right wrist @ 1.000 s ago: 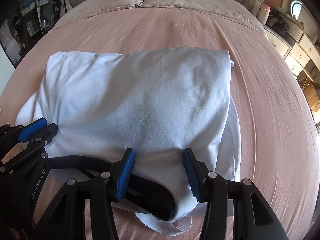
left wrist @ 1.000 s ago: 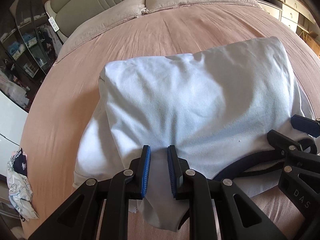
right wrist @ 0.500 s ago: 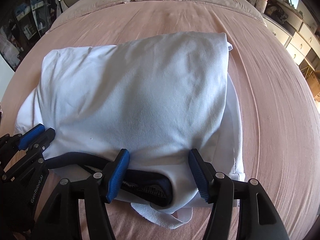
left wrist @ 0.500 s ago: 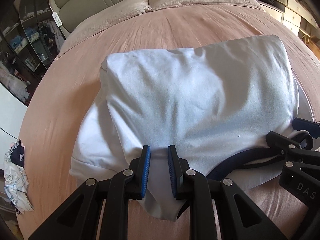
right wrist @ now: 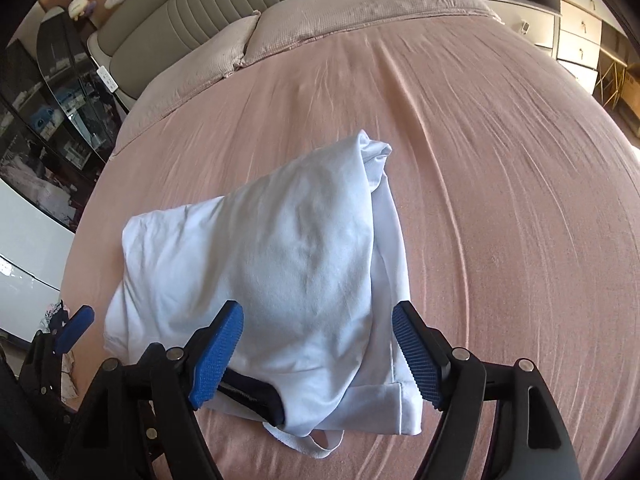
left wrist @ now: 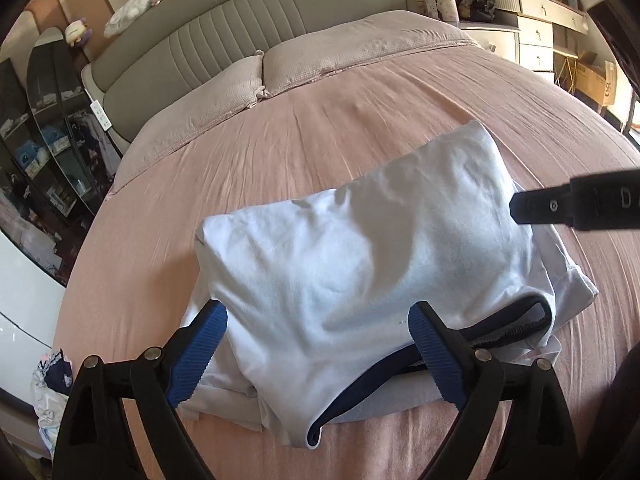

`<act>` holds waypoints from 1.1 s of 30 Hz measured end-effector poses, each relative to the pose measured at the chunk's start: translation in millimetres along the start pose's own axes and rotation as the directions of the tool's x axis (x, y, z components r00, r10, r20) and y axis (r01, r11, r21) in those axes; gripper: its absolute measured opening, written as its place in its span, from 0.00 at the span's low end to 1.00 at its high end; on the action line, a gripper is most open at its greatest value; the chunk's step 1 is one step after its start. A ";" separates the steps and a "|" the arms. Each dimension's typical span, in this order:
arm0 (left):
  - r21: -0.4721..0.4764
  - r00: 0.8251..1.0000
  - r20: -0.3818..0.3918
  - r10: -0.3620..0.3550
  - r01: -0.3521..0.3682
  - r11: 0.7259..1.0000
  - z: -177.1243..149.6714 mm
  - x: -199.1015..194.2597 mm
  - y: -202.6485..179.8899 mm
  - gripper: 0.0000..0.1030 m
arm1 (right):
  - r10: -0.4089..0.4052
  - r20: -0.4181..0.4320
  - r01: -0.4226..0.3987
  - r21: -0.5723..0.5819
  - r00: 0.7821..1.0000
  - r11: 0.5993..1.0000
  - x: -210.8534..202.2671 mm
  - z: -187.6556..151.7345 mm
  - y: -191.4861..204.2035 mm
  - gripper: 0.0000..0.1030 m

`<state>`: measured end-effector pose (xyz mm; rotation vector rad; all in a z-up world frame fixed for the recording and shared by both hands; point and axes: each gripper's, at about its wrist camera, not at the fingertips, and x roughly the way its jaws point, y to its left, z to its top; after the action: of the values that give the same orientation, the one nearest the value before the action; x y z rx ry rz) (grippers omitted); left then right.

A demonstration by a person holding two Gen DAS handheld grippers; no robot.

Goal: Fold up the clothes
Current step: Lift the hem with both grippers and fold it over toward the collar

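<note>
A white T-shirt with a dark navy collar [left wrist: 360, 264] lies folded in a loose bundle on the pink bed [left wrist: 280, 152]. It also shows in the right wrist view [right wrist: 280, 264], with its collar [right wrist: 256, 394] at the near edge. My left gripper [left wrist: 320, 356] is open and empty, its jaws wide apart above the shirt's near edge. My right gripper [right wrist: 318, 352] is open and empty too, raised over the shirt's near right part. The right gripper's body [left wrist: 576, 204] shows at the right of the left wrist view.
Two pillows [left wrist: 320, 60] and a padded headboard [left wrist: 240, 28] lie at the far end of the bed. A dark glass cabinet [left wrist: 44, 120] stands on the left. White drawers [left wrist: 536, 40] stand at the far right. A patterned garment [left wrist: 52, 380] lies on the floor at left.
My left gripper let go of the shirt's edge and opened wide. Both grippers lifted and pulled back from the shirt, which now lies free on the bed.
</note>
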<state>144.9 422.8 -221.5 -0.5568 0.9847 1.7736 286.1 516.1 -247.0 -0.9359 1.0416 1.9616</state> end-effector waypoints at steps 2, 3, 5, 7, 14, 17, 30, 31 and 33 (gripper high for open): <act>0.077 1.000 0.013 0.021 -0.022 0.997 -1.9 -1.4 -17.2 0.90 | 0.040 -0.004 -0.040 0.025 0.999 0.999 2.5 13.6 -12.0 0.75; 0.118 0.999 0.020 0.032 -0.034 0.992 -4.1 -1.4 -25.9 0.90 | 0.064 -0.009 -0.064 0.048 0.998 0.997 2.5 18.7 -19.5 0.75; 0.196 0.998 0.038 0.049 -0.056 0.979 -4.7 1.9 -37.7 0.90 | 0.098 -0.022 -0.096 0.096 0.995 0.991 0.3 25.9 -33.9 0.75; 0.258 0.997 0.060 0.048 -0.062 0.964 -6.1 -1.1 -51.9 0.90 | 0.136 -0.038 -0.129 0.141 0.990 0.982 1.1 32.6 -46.6 0.75; 0.443 0.988 0.151 0.036 -0.101 0.891 -14.4 -15.7 -95.9 0.90 | 0.228 -0.121 -0.203 0.192 0.966 0.960 20.9 44.3 -72.9 0.75; 0.507 0.979 0.197 0.050 -0.145 0.850 -21.8 -19.2 -112.3 0.90 | 0.240 -0.143 -0.214 0.173 0.960 0.961 26.3 42.6 -74.2 0.75; 0.603 0.953 0.296 0.063 -0.238 0.761 -24.1 -35.7 -137.8 0.90 | 0.488 -0.248 -0.397 0.339 0.837 0.853 85.6 69.2 -92.5 0.76; 0.612 0.951 0.303 0.058 -0.241 0.754 -25.0 -36.9 -141.0 0.90 | 0.470 -0.270 -0.382 0.322 0.840 0.866 90.3 73.9 -91.8 0.76; 0.627 0.953 0.299 0.037 -0.226 0.745 -25.8 -37.8 -146.4 0.90 | 0.431 -0.314 -0.349 0.285 0.846 0.893 99.7 83.3 -90.3 0.76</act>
<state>292.1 407.1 -261.8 0.2106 1.3801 1.4270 291.8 651.6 -328.4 -1.0554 1.7510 1.9726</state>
